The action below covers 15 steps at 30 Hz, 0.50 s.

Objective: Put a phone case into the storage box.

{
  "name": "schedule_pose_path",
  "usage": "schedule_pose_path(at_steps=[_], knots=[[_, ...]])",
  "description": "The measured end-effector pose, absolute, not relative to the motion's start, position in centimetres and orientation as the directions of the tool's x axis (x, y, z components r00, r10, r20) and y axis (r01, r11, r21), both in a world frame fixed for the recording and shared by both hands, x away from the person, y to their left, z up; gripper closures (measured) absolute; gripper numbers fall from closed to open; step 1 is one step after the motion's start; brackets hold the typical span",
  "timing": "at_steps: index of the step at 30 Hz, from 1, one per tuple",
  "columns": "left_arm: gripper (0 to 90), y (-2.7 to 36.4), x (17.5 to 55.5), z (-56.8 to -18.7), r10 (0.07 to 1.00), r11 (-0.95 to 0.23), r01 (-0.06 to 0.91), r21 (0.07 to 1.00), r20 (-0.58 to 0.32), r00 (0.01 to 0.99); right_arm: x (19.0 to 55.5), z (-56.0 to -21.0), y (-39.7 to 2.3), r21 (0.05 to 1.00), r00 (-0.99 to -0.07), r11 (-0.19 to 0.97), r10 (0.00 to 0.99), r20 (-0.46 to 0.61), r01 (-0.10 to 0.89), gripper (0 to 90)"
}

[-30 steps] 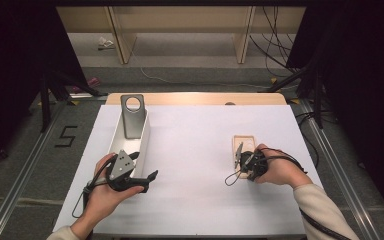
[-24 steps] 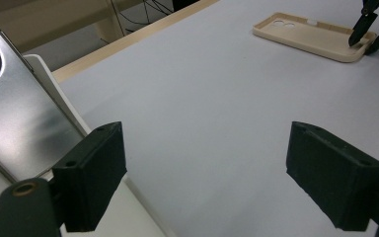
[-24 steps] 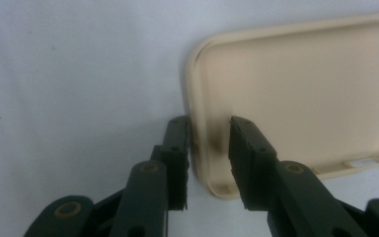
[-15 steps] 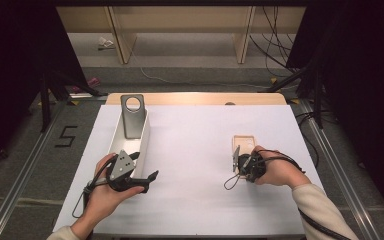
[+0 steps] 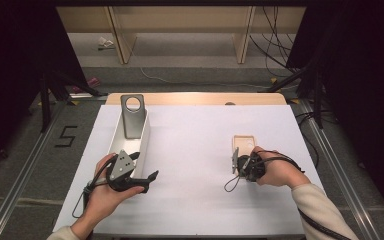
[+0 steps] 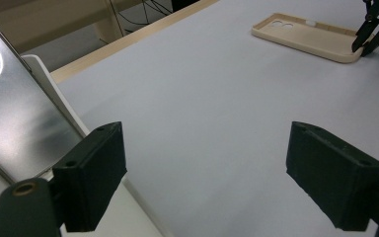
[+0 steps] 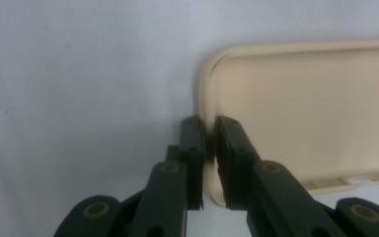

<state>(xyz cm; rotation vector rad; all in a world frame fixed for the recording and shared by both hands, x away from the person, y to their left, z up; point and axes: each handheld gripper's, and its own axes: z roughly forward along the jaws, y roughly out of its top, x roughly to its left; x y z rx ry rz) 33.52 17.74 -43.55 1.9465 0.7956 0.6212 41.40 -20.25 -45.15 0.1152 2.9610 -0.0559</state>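
Note:
A beige phone case point(image 5: 243, 142) lies hollow side up on the white table, right of centre. My right gripper point(image 5: 235, 159) stands at its near end. In the right gripper view my right gripper point(image 7: 209, 158) has just been closing, and its pads now pinch the end wall of the phone case point(image 7: 301, 113), one pad inside and one outside. My left gripper point(image 5: 146, 166) hovers by the near end of a white tray point(image 5: 142, 150). In the left gripper view my left gripper point(image 6: 205, 177) is wide open with nothing between its pads.
A silver metal plate point(image 5: 132, 117) with a round hole leans in the tray's far end, and the same silver plate point(image 6: 24, 123) sits beside the left jaw. The far phone case point(image 6: 306, 37) lies across bare white tabletop point(image 5: 195, 150). Cables trail behind the table.
The right gripper's jaws have narrowed onto the near end of the phone case. Both hands and the case have kept their places.

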Motion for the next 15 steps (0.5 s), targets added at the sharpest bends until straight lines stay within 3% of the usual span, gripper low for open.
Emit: schedule_pose_path(at_steps=[15], knots=[[15.2,17.78,33.51,-43.54,0.741,-0.373,0.28,0.884,0.103,0.663,41.22,-45.07,-20.2,-0.032,-0.983,0.998,0.056,-0.172,0.062,85.9]])
